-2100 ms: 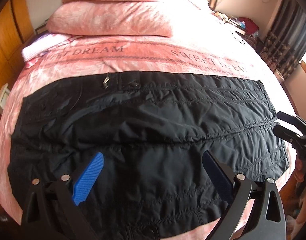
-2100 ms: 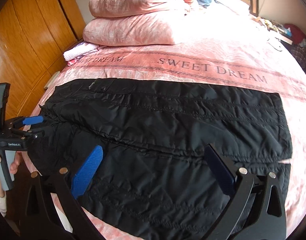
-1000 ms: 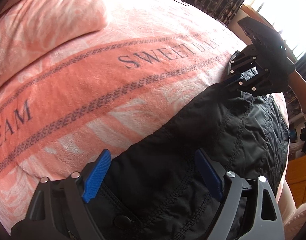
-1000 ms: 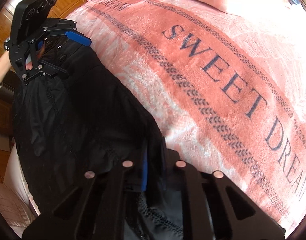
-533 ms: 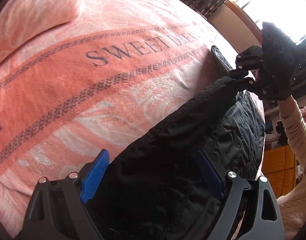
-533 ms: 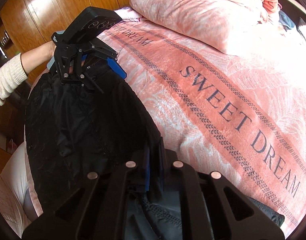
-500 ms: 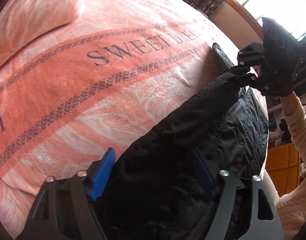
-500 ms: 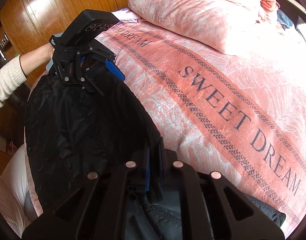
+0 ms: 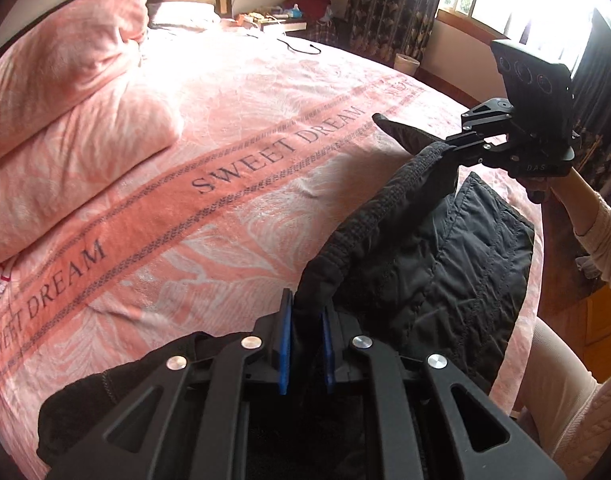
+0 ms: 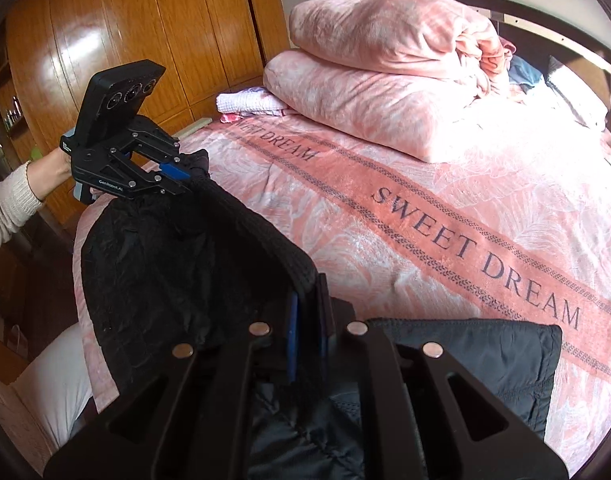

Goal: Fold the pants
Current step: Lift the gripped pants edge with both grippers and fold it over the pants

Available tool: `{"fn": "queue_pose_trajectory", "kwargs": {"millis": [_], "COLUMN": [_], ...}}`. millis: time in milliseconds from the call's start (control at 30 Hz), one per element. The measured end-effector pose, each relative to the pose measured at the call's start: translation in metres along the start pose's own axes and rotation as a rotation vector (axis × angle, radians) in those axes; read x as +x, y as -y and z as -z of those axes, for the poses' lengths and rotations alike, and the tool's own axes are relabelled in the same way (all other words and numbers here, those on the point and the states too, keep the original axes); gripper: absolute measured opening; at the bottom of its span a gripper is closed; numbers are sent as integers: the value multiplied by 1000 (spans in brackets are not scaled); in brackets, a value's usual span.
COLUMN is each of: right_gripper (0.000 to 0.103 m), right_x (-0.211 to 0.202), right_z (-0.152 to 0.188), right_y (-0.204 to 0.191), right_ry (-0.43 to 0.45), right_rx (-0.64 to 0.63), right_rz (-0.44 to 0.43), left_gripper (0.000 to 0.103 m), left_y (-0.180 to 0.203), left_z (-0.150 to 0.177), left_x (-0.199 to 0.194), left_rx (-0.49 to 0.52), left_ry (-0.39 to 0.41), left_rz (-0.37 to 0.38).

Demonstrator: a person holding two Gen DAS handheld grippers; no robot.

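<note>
A: Where are the pants (image 9: 445,264) relative to the "SWEET DREAM" band (image 9: 265,152) on the blanket (image 9: 245,80)?

B: Just on the near side of the band, black, one long edge lifted clear of the blanket. The rest hangs down and lies bunched on the pink surface.

A: Left gripper (image 9: 305,344)?

B: Clamped on the pants. The ribbed edge runs straight in between the blue pads (image 9: 284,344); fabric fills the gap.

A: Right gripper (image 10: 307,336)?

B: Same, pinched tight on the other end of that edge. In the left wrist view it sits beyond the far end of the band, cloth drawn to a point at its tips.

A: So the edge spans the two?

B: Yes, slung between them roughly parallel to the band. Pillows (image 10: 385,80) sit on the band's far side, well apart from the pants.
</note>
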State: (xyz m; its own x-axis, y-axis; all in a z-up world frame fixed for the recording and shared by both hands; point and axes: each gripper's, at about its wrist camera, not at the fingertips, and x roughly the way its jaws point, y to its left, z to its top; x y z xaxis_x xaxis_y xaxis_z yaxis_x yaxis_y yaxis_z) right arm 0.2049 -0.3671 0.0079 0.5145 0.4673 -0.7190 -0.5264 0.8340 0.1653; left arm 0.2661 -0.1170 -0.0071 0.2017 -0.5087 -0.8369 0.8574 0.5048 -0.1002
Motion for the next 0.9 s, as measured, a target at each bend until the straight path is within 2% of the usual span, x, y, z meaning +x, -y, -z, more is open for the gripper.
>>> {"fn": "queue_pose_trajectory", "kwargs": {"millis": [133, 233, 433, 567, 733, 900], "right_gripper": [8, 8, 9, 9, 11, 14], "right_x": [-38, -54, -60, -43, -15, -11], "right_z": [34, 67, 135, 169, 198, 203], "right_y": [-52, -79, -115, -131, -133, -136], "right_ry": [44, 54, 27, -44, -128, -137], "right_rx": [-19, 24, 150, 208, 284, 327], "right_rz": [12, -11, -29, -23, -22, -11], "left_gripper": [12, 12, 14, 15, 18, 23], "left_y": [54, 86, 147, 166, 170, 175], "left_z": [36, 67, 134, 175, 211, 216], "left_x": [-34, -45, -41, -19, 14, 18], "left_rx": [-29, -79, -146, -264, -384, -427], "left_ry": [60, 93, 89, 65, 45, 41], "left_rz": [-75, -102, -155, -158, -172, -213]}}
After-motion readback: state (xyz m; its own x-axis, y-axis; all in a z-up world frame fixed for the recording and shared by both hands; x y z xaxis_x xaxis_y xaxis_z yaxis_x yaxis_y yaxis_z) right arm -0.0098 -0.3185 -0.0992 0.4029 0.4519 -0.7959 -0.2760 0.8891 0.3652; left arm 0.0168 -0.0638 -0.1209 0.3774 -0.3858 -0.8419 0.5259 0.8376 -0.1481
